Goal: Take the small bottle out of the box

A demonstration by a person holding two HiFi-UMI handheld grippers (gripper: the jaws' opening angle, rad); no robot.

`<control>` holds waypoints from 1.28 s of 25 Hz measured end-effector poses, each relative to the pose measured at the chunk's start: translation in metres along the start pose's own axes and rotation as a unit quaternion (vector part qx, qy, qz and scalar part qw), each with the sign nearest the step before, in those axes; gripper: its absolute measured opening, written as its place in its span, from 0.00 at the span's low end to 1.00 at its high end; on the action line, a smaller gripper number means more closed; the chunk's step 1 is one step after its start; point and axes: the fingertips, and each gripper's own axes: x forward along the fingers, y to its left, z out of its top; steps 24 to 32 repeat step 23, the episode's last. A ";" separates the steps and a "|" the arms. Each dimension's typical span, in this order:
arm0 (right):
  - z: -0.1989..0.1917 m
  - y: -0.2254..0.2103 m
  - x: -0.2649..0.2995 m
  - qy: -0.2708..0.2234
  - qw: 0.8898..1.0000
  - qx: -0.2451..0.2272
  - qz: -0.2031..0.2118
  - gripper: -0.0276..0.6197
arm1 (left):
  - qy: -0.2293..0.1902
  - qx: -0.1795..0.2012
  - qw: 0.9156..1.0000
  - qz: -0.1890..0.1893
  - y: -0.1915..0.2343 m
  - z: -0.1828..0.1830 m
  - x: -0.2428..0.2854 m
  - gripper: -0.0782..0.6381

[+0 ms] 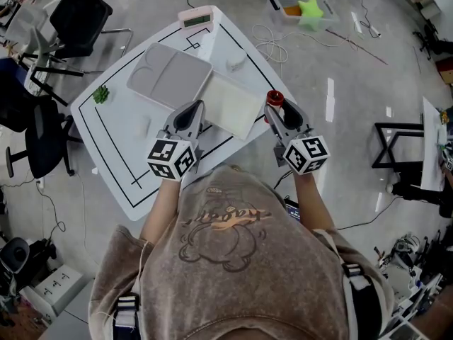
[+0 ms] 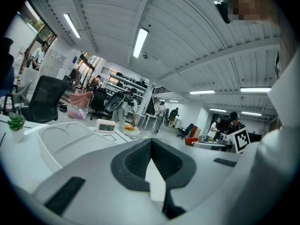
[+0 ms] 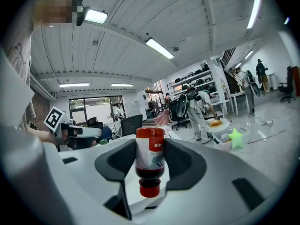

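The small bottle point(image 3: 150, 159), dark red inside with a red cap and a printed label, hangs cap-down between the jaws of my right gripper point(image 3: 150, 149), which is shut on it. In the head view the bottle point(image 1: 274, 99) shows only its red end at the tip of the right gripper point(image 1: 273, 107), just off the right edge of the white box point(image 1: 230, 105). My left gripper point(image 1: 196, 108) rests at the box's left edge. Its pads meet at the tips in the left gripper view, so the left gripper point(image 2: 151, 148) is shut with nothing seen held.
A grey moulded tray point(image 1: 170, 73) lies behind the box on the white table point(image 1: 113, 133). A timer point(image 1: 196, 18), a small green plant point(image 1: 100, 95) and a white lump point(image 1: 236, 61) also sit there. Office chairs point(image 1: 78, 13) stand left; a clear bin point(image 1: 301, 6) and cables lie on the floor.
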 end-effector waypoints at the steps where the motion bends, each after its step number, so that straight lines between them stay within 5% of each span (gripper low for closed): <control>1: 0.000 0.000 0.001 0.000 1.000 0.001 0.001 0.34 | 0.000 -0.001 1.000 0.001 0.000 0.000 0.000 0.12; 32: -0.002 0.015 0.018 0.006 1.000 0.014 0.027 0.34 | 0.003 -0.015 1.000 0.012 0.005 -0.002 -0.004 0.12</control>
